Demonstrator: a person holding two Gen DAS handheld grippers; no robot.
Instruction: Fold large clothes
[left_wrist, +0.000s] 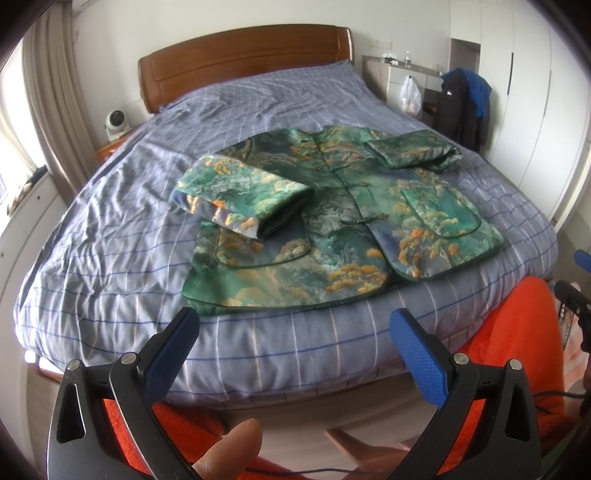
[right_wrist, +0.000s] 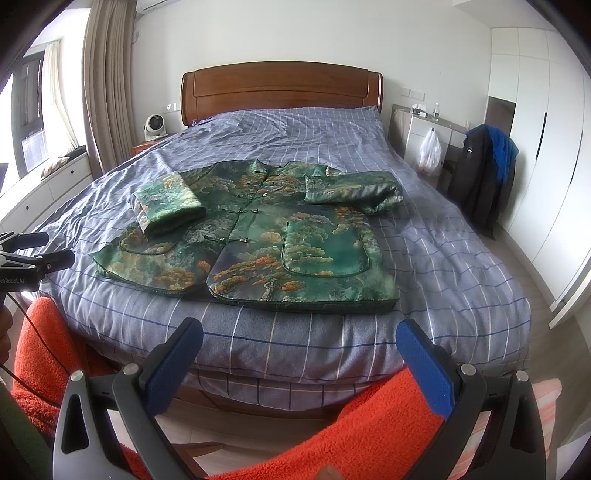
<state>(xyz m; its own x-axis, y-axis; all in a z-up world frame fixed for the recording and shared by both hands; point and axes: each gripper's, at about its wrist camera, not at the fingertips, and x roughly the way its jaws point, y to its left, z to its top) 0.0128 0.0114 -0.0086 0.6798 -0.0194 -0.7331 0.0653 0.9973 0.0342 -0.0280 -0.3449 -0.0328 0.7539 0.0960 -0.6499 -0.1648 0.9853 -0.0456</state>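
Observation:
A green patterned jacket (left_wrist: 332, 229) lies face up on the bed, front buttoned, hem toward me. Both sleeves are folded in across the chest: the left sleeve (left_wrist: 240, 195) and the right sleeve (left_wrist: 413, 149). The jacket also shows in the right wrist view (right_wrist: 280, 240). My left gripper (left_wrist: 295, 332) is open and empty, held off the foot of the bed, short of the hem. My right gripper (right_wrist: 299, 343) is open and empty, also short of the hem. The right gripper shows at the right edge of the left wrist view (left_wrist: 576, 295), the left gripper at the left edge of the right wrist view (right_wrist: 37, 254).
The bed (left_wrist: 110, 229) has a blue checked cover and a wooden headboard (left_wrist: 243, 55). A chair with dark coats (left_wrist: 461, 107) and white wardrobes (left_wrist: 535, 92) stand to the right. A small fan (left_wrist: 116, 120) sits on the left nightstand. Orange fleece (right_wrist: 351, 435) is below the grippers.

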